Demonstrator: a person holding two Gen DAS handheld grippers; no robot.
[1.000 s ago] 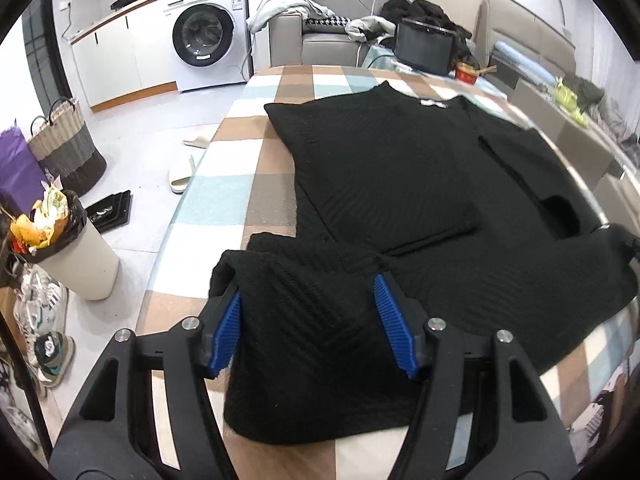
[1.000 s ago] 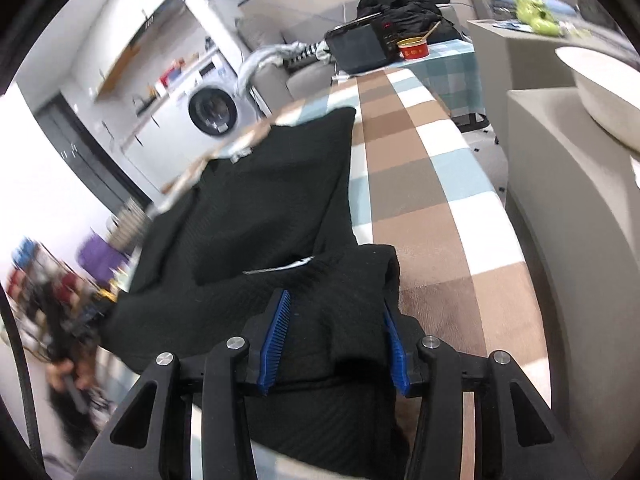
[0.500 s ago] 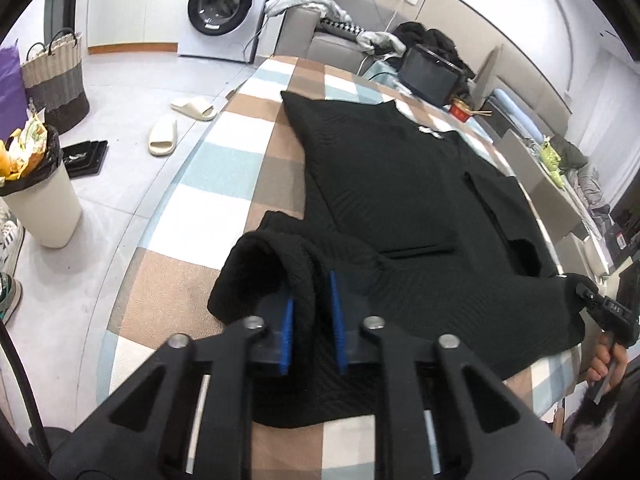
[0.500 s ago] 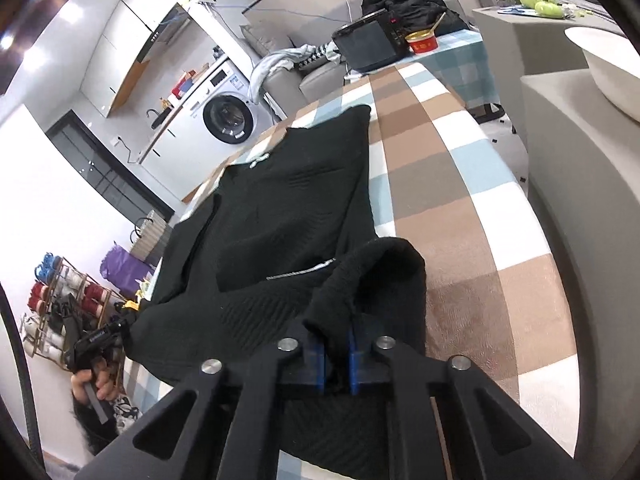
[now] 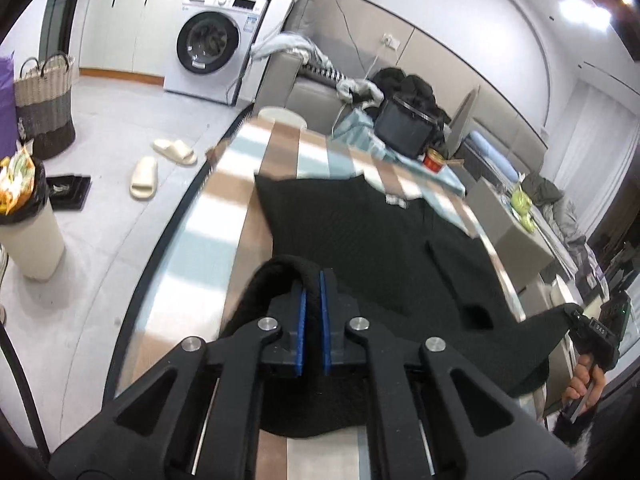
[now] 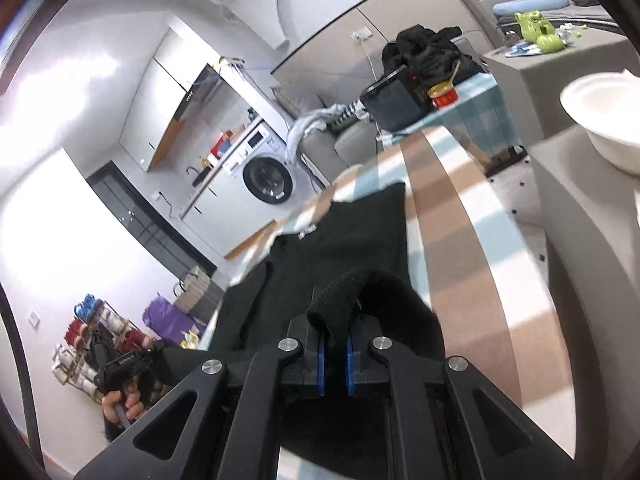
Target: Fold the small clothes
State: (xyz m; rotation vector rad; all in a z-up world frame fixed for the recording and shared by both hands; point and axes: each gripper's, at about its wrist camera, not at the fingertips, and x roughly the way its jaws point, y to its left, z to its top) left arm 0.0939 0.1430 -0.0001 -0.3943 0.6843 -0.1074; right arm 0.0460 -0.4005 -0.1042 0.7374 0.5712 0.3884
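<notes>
Left gripper [image 5: 313, 284]: jaws clamped together on a bunched fold of the black knit top [image 5: 360, 236], at the hem corner nearest the camera. Right gripper [image 6: 333, 338]: jaws pinched on the other near hem corner, a lump of fabric sticking up between the blue pads [image 6: 320, 354]. The top lies flat on the checked tablecloth [image 5: 224, 216], neck label at the far end, near hem raised off the cloth at both pinches. Handling guess: soft, limp, fairly thick knit, light, not slippery or fragile; it will sag between the two grips and drag on the cloth, so both corners need to travel together. Hem corners look like the right hold for folding bottom up toward the neck; pinches look deep enough, though the bunching may leave a messy edge. View differences: left wrist view shows the floor beside the tablecloth with slippers [image 5: 144, 178], a bin [image 5: 28, 236] and a woven basket [image 5: 44, 108], plus the right gripper and the hand [image 5: 586, 384] holding it past the top's far corner. Right wrist view shows a white bowl [image 6: 604, 116] on a grey unit beside the tablecloth, a shoe rack [image 6: 92, 340], and the left gripper's hand [image 6: 120, 400].
</notes>
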